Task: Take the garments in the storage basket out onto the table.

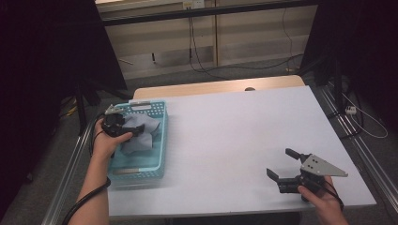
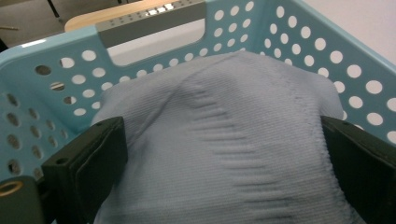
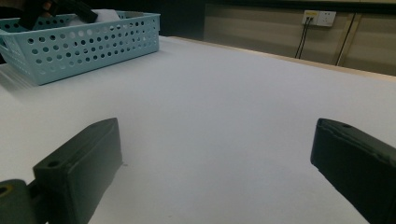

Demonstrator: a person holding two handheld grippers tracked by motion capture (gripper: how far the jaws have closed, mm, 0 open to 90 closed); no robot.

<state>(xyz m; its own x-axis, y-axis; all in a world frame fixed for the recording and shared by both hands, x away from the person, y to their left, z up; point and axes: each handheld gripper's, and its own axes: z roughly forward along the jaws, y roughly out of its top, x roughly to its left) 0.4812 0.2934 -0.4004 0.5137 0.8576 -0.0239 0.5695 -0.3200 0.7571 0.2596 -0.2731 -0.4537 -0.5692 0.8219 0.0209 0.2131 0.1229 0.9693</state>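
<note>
Item 1, left gripper (image 1: 133,132): I have it reaching into the pale turquoise perforated plastic basket (image 1: 159,140). In the left gripper view its black fingers (image 2: 88,161) stand spread wide, one on each side of the heaped cloth; whether the pads touch the fabric I cannot tell.

Item 2, light grey ribbed knit cloth (image 2: 224,140): bunched inside the basket, lying between my left fingers and rising ahead of them toward the basket's far handle cutout. In the high view it fills the basket's middle (image 1: 141,133).

Item 3, right gripper (image 1: 284,165): held by the person's hand low over the white sheet covering the table (image 1: 234,126), well apart from the basket. Its fingers (image 3: 81,163) are parted wide with nothing between them but bare sheet.

Item 4, basket as seen from the right gripper (image 3: 88,44): far ahead of the fingers, off to their left side, with the left gripper at its rim.
</note>
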